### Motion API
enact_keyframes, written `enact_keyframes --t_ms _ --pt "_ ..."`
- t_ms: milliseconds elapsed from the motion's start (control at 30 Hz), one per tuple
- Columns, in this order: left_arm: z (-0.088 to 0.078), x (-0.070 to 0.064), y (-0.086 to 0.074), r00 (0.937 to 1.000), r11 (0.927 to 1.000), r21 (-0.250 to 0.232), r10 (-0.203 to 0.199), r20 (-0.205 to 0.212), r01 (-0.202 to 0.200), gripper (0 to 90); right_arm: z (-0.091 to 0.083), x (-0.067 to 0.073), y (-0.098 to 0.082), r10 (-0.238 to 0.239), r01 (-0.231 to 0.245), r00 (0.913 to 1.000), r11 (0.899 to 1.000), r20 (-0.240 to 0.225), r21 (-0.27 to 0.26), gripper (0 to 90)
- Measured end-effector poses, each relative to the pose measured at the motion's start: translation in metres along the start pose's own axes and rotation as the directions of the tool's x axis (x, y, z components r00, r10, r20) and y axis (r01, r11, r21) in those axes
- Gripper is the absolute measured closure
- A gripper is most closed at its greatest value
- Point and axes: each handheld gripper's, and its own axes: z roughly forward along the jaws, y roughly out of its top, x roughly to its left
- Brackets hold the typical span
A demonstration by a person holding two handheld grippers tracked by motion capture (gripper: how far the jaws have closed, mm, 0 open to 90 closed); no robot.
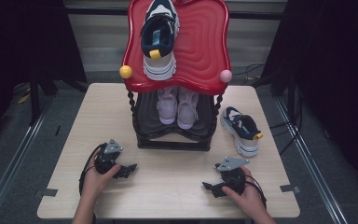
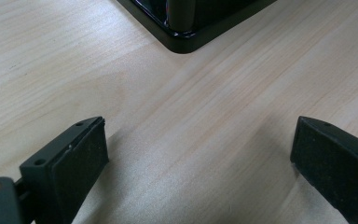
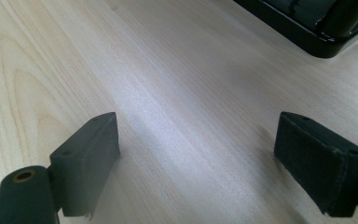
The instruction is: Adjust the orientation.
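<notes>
Fingers of both the left gripper (image 1: 127, 169) and right gripper (image 1: 210, 187) stand wide, empty, near the bench's front edge. Next, reach your right gripper to the loose sneaker (image 1: 241, 130) by the right edge.

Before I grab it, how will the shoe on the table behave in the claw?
The shoe lies on the table right of the rack. Its thick flat sole probably keeps it from rolling or tipping when nudged. The padded upper likely gives under a squeeze, so a grip across the collar may sag. It looks bulky but probably light for its size.
</notes>
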Motion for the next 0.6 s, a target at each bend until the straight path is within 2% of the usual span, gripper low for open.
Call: enact_keyframes --t_ms 233,433,533,600 --pt "0.0010 -0.0002 0.0005 0.9997 1.0000 0.006 -0.005 -0.023 0.006 0.4 0.0002 -0.0001 0.0001 -0.004 0.004 1.0000 1.000 -0.004 0.001 12.7" --pt "0.0013 -0.0004 0.0004 0.9997 0.9999 0.003 -0.011 -0.020 0.011 0.3 -0.0005 -0.0014 -0.0001 -0.021 0.021 0.9997 1.000 -0.014 -0.001 13.8" --pt "0.0013 -0.0005 0.0004 0.9997 0.9999 0.004 -0.013 -0.020 0.013 0.2 -0.0025 -0.0048 0.0009 -0.006 0.005 0.9994 1.000 -0.036 -0.010 14.3" --pt "0.0013 -0.0004 0.0004 0.9997 0.9999 0.005 -0.013 -0.020 0.013 0.1 -0.0068 -0.0073 0.0042 -0.005 0.005 0.9996 1.000 -0.030 -0.008 14.5"
